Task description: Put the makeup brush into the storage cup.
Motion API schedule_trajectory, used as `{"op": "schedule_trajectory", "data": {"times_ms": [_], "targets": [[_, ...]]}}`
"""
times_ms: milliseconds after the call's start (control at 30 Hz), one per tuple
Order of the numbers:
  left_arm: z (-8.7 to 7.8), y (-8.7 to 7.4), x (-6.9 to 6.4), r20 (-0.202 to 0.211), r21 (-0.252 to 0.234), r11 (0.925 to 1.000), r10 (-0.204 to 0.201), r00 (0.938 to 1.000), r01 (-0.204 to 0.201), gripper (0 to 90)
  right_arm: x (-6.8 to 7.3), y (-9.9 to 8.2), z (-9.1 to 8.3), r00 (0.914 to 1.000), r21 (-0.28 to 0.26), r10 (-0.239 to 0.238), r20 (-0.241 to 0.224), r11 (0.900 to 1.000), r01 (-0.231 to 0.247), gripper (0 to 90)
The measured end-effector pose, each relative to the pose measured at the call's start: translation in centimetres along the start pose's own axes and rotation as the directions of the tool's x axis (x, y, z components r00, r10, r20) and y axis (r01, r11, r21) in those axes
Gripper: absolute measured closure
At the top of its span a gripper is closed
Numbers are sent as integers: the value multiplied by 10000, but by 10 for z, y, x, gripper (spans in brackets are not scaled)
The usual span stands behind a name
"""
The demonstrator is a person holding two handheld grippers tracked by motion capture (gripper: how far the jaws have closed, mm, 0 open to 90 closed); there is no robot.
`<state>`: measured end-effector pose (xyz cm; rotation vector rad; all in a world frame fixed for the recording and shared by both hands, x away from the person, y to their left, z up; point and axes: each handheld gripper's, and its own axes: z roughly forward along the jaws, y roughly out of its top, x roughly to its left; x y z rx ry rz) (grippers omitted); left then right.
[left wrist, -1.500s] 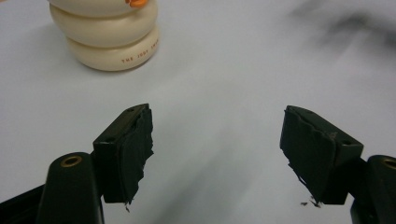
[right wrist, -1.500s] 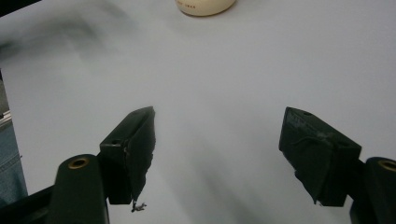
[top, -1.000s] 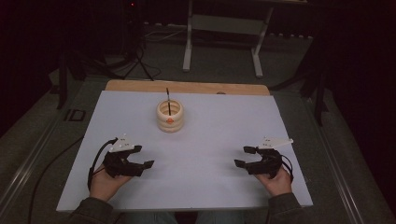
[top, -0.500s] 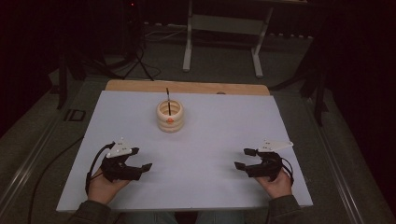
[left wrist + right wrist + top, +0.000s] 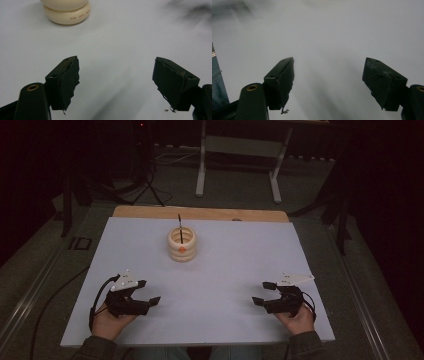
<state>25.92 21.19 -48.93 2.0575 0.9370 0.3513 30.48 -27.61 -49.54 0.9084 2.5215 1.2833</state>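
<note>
So the stack of cream rings [image 5: 182, 245] sits on its black peg toward the far middle of the white bench [image 5: 240, 265], well apart from both sets of fingers; left gripper [image 5: 148, 296] and right gripper [image 5: 263, 293] rest near the front edge, fingers spread wide, nothing between them; in the left gripper view the stack [image 5: 66, 11] is cut off at the top; there's small red lettering on the bottom ring, starts with "THE", rest too tiny to read.

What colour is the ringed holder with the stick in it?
Cream, with a small orange mark on the holder; the stick is black. High view shows it best.
</note>
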Motion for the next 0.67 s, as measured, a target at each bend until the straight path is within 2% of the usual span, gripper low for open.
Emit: {"op": "schedule_trajectory", "data": {"times_ms": [267, 667], "targets": [[2, -2, 0, 187, 74, 10000, -25, 9998, 24, 220, -3, -2, -5, 9999, -109, 72, 112, 9999, -70, 253], [2, -2, 2, 148, 125, 9999, 51, 9999, -53, 220, -4, -1, -6, 9999, -151, 44, 91, 9999, -43, 253]]}}
